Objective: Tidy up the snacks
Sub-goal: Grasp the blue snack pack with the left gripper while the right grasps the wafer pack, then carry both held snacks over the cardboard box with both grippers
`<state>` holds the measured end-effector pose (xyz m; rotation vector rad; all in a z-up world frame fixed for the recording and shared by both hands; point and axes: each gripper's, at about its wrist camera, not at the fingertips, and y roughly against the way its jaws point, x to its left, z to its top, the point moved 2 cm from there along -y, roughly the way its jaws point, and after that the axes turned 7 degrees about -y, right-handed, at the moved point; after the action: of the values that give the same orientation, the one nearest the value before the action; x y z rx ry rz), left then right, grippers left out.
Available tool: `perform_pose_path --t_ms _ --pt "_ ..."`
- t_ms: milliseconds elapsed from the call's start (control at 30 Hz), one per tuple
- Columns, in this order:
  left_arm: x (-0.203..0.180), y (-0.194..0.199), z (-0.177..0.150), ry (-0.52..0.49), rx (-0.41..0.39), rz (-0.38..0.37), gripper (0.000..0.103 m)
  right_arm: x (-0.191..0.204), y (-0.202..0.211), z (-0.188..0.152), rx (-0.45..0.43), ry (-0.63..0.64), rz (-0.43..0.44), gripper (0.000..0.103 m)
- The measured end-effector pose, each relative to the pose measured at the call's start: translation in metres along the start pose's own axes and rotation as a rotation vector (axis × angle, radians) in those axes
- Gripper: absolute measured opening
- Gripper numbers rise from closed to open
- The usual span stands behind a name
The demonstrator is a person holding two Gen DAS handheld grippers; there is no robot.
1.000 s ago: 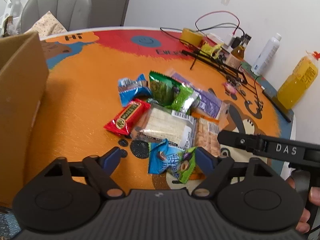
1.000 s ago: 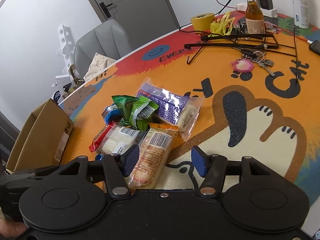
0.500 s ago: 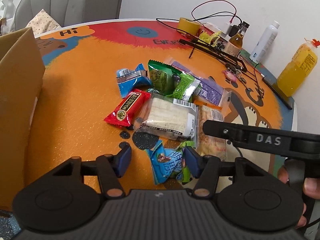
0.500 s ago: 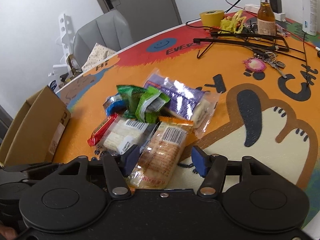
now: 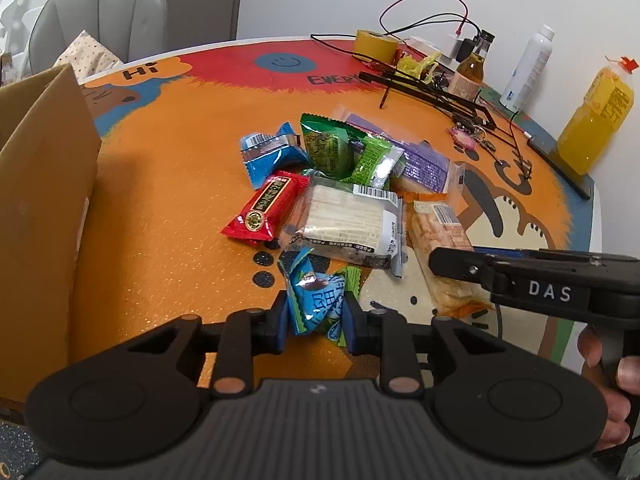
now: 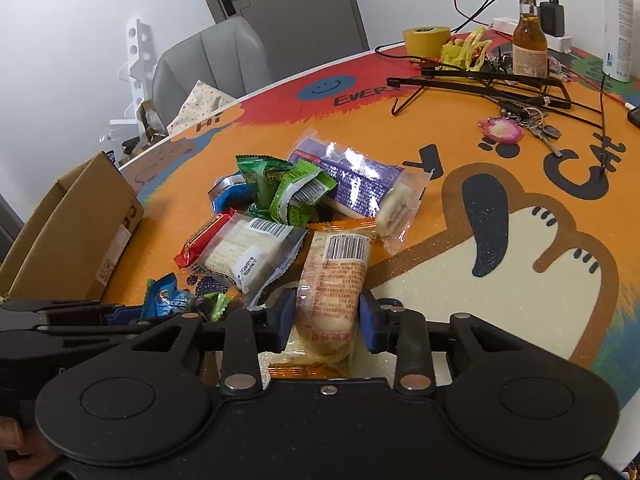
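Two hand-held grippers close on snacks at the near edge of a heap on an orange cartoon-print table (image 5: 160, 200).

The left gripper (image 5: 316, 322) has its blue pads pressed against both sides of a crumpled blue candy packet (image 5: 316, 300), which lies on the table just in front of the pile. From the right wrist view the same packet (image 6: 168, 298) shows at the tip of the left tool, beside a small green wrapper (image 6: 218, 305).

The right gripper (image 6: 326, 322) is narrowed onto the near end of an orange-edged bread pack (image 6: 334, 284), barcode up, with both pads touching its sides. The pack's far end rests against the heap.

Behind these lie a clear white cake pack (image 5: 348, 220), a red bar (image 5: 266, 210) touching its left side, a blue packet (image 5: 270, 152) farther back, two green packets (image 5: 344, 150) overlapping one another, and a purple pack (image 5: 424, 162) at the right rear.

A cardboard box (image 5: 44, 200) stands open at the left edge of the table, well apart from the snacks.

At the far side sit a tape roll (image 5: 375, 45), a black wire stand (image 5: 432, 90), a brown bottle (image 5: 472, 70), a white spray can (image 5: 528, 68), keys (image 6: 536, 122) and a yellow juice bottle (image 5: 596, 120). A grey chair (image 6: 212, 60) stands beyond the table.
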<state>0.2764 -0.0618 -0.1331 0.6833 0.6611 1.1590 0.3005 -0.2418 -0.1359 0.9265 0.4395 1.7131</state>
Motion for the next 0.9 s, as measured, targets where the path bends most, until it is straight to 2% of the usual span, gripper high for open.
perform_pose_path --t_ms 367,900 --pt "0.009 0.026 0.009 0.023 -0.085 0.021 0.025 0.008 0.016 0.009 -0.057 -0.007 0.020 0.031" --pt "0.040 0.074 0.023 0.065 -0.197 0.088 0.025 0.051 0.029 0.026 -0.131 0.031 0.094 0.031"
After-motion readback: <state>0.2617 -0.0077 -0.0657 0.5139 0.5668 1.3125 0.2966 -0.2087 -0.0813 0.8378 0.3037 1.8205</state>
